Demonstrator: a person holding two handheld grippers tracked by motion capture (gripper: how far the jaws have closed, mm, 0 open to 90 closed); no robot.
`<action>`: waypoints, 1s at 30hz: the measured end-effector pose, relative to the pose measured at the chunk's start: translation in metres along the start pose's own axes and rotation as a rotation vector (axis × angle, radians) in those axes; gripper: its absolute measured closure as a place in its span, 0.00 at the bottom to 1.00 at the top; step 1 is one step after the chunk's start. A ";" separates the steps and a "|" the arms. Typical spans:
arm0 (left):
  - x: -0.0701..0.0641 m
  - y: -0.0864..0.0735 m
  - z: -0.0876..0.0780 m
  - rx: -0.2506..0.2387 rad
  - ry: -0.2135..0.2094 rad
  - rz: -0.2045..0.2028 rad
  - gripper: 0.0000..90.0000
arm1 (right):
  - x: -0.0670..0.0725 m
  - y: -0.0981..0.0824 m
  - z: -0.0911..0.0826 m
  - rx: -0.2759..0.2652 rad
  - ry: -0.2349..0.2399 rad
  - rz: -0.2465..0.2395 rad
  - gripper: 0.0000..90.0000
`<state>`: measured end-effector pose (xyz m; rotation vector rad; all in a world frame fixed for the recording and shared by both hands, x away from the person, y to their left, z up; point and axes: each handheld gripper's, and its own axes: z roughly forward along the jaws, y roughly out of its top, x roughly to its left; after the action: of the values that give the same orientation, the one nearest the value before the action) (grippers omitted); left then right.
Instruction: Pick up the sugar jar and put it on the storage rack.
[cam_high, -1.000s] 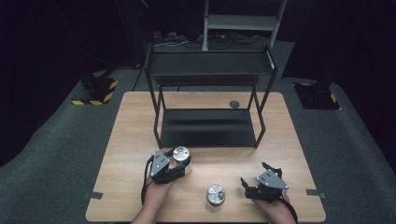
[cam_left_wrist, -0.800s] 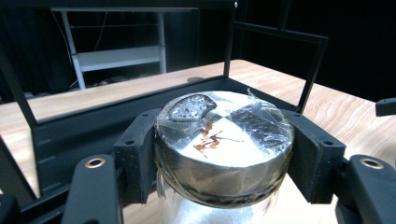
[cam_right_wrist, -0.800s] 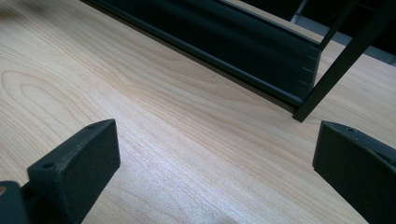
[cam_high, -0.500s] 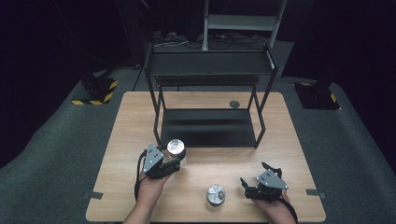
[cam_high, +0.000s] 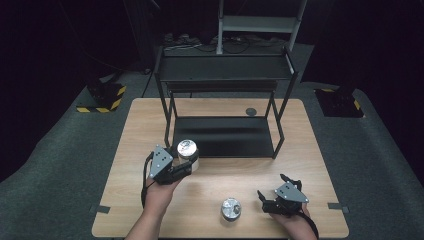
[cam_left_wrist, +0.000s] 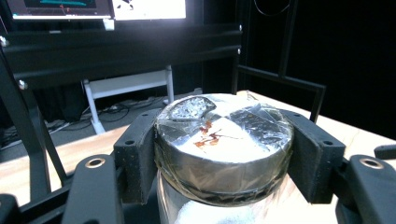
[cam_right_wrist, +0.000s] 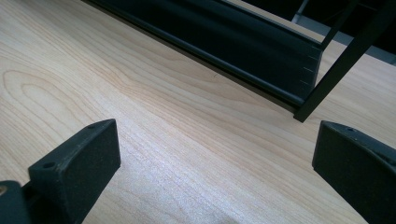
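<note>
My left gripper (cam_high: 181, 161) is shut on a silver can (cam_high: 187, 151) with a foil-wrapped lid, held upright above the table near the front left post of the black shelf rack (cam_high: 226, 95). Up close in the left gripper view the can (cam_left_wrist: 223, 144) sits squeezed between both black jaws. A second silver can (cam_high: 231, 209) stands on the wooden table (cam_high: 140, 145) near its front edge. To the right of that can my right gripper (cam_high: 275, 192) rests low over the table, open with nothing in it. The right gripper view shows its jaws (cam_right_wrist: 215, 172) spread wide over bare wood.
The rack has a low black shelf (cam_high: 224, 136) on the table and an upper shelf (cam_high: 225, 67). A small dark disc (cam_high: 251, 111) lies on the table behind the rack. Black-and-yellow floor blocks (cam_high: 102, 97) sit off the table's left.
My left gripper has carried its can up and toward the rack's front left post. The right gripper and the other can have stayed put.
</note>
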<state>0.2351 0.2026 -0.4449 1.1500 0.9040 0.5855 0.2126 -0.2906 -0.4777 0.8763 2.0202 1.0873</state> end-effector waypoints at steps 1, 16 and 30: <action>0.000 0.004 0.002 -0.006 0.000 0.002 0.38 | 0.000 0.000 0.000 0.000 0.001 0.000 0.00; -0.001 0.034 0.012 -0.045 0.000 0.025 0.38 | -0.001 0.000 0.000 -0.001 0.002 0.005 0.00; -0.005 0.059 0.027 -0.080 -0.004 0.037 0.38 | -0.001 0.003 0.001 0.018 0.002 0.002 0.01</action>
<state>0.2578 0.2043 -0.3838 1.0971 0.8504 0.6437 0.2142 -0.2896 -0.4755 0.8864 2.0338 1.0732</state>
